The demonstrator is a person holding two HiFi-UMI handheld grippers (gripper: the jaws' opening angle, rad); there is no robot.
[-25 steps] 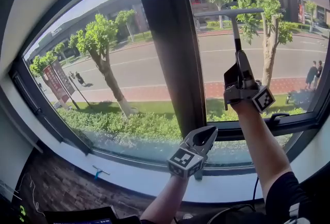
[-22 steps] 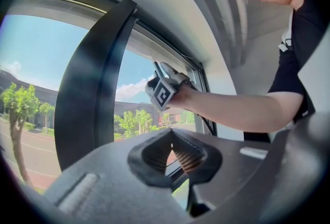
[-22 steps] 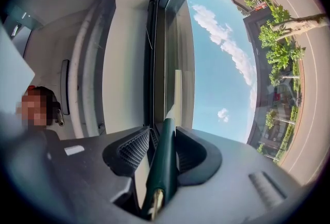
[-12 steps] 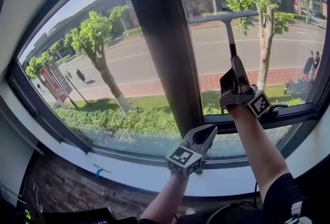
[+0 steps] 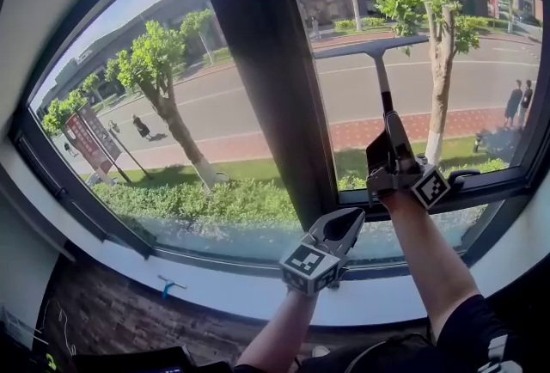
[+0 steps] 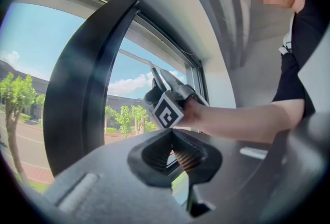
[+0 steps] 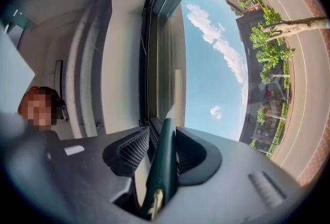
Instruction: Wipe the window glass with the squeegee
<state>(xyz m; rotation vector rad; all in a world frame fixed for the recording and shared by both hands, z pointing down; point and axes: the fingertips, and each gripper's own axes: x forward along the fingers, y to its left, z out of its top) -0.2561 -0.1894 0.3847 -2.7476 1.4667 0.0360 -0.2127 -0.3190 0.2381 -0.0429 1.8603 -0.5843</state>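
Observation:
The squeegee (image 5: 371, 45) lies with its blade level across the right window pane (image 5: 490, 36), its thin shaft running down into my right gripper (image 5: 388, 135). That gripper is shut on the dark green handle (image 7: 165, 161), which passes between its ribbed pads (image 7: 133, 149) in the right gripper view, my right gripper (image 7: 164, 138) pointing up along the frame. Lower and nearer the sill, my left gripper (image 5: 342, 228) is shut with nothing in it. In the left gripper view my left gripper (image 6: 172, 139) looks toward the right gripper's marker cube (image 6: 166, 109) and the squeegee shaft (image 6: 136, 58).
A wide dark mullion (image 5: 266, 88) separates the right pane from the left pane (image 5: 155, 148). A window handle (image 5: 464, 178) sits on the lower frame right of my right gripper. The white sill (image 5: 215, 294) runs below, with a small blue thing (image 5: 169, 284) on it.
The right gripper has come down toward the lower frame, drawing the squeegee blade down the right pane. The left gripper has stayed by the sill.

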